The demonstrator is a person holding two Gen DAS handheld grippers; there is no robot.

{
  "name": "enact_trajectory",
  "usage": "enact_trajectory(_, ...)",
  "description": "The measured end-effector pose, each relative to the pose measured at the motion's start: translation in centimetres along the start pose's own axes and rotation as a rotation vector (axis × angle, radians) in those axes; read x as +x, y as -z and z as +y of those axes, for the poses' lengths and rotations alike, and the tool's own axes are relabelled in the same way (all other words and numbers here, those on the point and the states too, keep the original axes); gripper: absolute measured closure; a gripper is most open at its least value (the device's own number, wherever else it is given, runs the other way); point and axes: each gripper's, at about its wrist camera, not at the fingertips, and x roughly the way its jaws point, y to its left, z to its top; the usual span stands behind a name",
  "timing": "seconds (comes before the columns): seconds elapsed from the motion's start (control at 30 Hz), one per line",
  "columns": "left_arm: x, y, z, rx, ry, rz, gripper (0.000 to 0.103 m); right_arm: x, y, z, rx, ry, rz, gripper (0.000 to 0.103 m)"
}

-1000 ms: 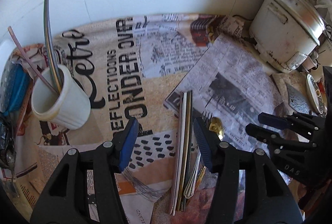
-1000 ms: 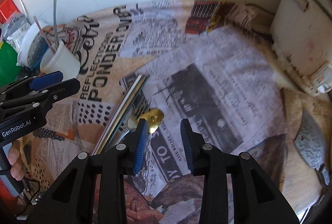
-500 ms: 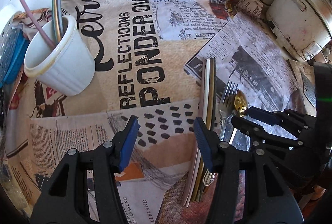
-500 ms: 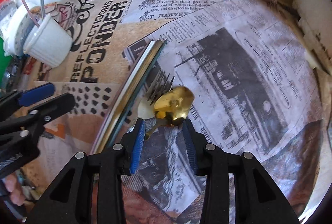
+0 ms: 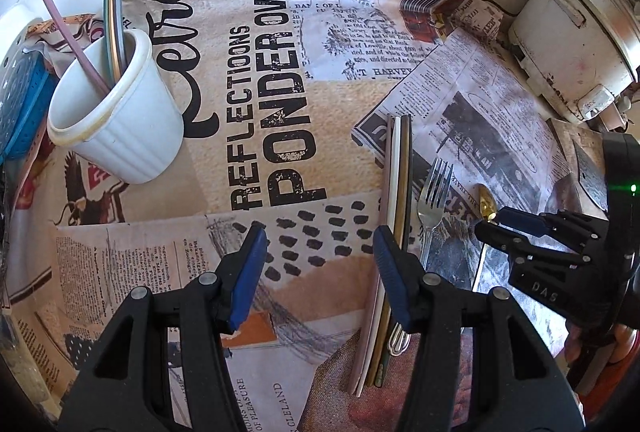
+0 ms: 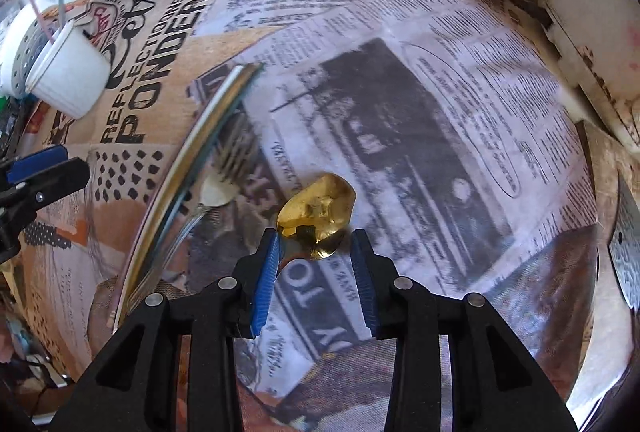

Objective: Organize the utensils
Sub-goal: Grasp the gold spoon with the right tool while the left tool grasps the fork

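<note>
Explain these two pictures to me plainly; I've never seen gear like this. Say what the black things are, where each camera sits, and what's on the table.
No robot here: a person holds black hand-held tongs with blue pads, one per hand, each with a camera looking along it. One picture is from the left tongs, open over bare cloth, holding nothing. The other is from the right tongs, open around a gold spoon, not yet gripping. On the newspaper-print cloth lie a silver fork and flat sticks. A white cup already holds some sticks.

Gold spoon [image 6: 318, 218]. White ribbed cup [image 5: 120, 115]. Silver fork [image 5: 432, 199]. Counter cloth [image 5: 280, 91]: tan newsprint collage, black lettering. Claw pads [image 5: 246, 272] blue.
</note>
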Motion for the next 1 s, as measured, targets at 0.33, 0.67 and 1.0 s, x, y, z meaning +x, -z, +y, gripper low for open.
enact_trajectory(0.33,0.6,-0.4,-0.5,0.03,0.024,0.016,0.049,0.8,-1.2,1.6,0.014,0.077,-0.041,0.063)
enact_trajectory(0.67,1.5,-0.9,-2.8,0.122,0.081,0.051,0.049,0.7,-2.0,0.9,0.058,0.015,-0.055,0.07)
enact_trajectory(1.0,4.3,-1.7,-7.1,0.191,0.212,0.149,0.06,-2.7,-1.4,-2.0,0.093,-0.016,-0.126,0.071)
